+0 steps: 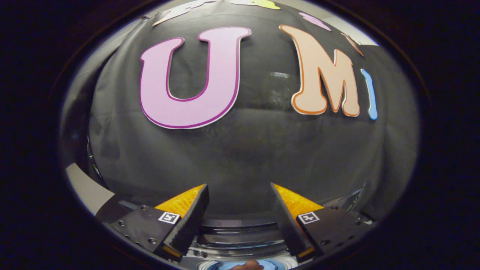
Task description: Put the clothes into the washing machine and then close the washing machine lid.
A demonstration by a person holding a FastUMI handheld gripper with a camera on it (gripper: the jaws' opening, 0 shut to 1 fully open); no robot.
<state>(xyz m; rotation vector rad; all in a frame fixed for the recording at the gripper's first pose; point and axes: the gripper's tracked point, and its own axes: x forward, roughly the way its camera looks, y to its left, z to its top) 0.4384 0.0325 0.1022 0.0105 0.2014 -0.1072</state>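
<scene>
The tongs (pixel 240 198) are held apart, with a wide gap between the two fingers, and nothing is gripped in them. They are pointed at the black cloth wall (pixel 243 150) of the booth, high above the work. The washing machine (pixel 240 240) is seen low down, just under and between the fingers: a dark curved lid edge and some shiny rings of the opening are visible there. Below these rings, nearest to the camera, a piece of blue cloth (pixel 270 264) is noticed, which is judged to be the clothes, with something small and reddish on it that cannot be identified. It cannot be told whether the clothes lie already inside the drum. For the coming move, the tongs are expected to be tilted downward, because the task's things lie beneath them, not ahead.
</scene>
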